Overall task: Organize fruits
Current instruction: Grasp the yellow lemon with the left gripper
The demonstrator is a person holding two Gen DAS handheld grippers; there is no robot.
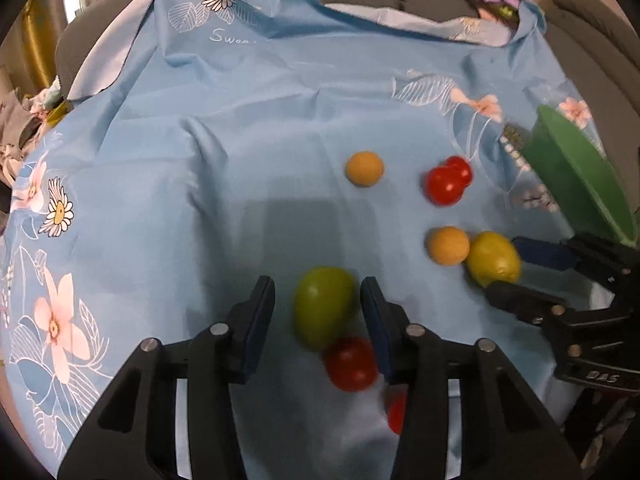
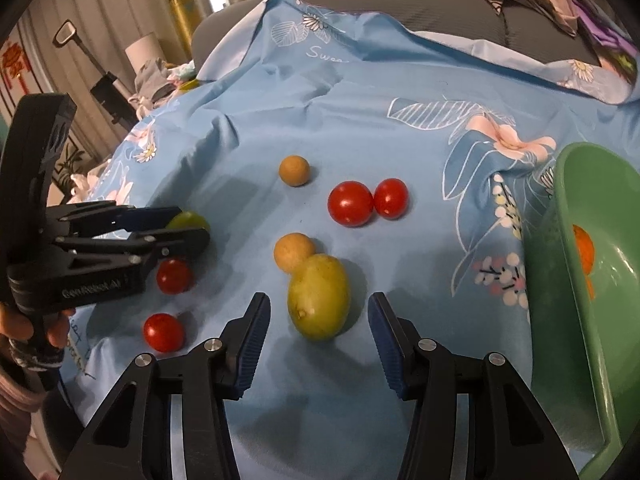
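We position each gripper so its fruit sits centred between the jaws before closing, and close gently, since the round fruit may roll on the soft cloth (image 1: 248, 128). The left gripper (image 1: 318, 300) is spread apart around a green fruit (image 1: 323, 306) at lower centre of the left view, a tomato (image 1: 351, 362) touching it. The right gripper (image 2: 318, 312) is likewise apart, level and low, just short of the yellow fruit (image 2: 319, 297) at lower centre of its view, which touches an orange ball (image 2: 294, 251). The bowl (image 2: 560, 280) stands at the right edge, something orange inside.
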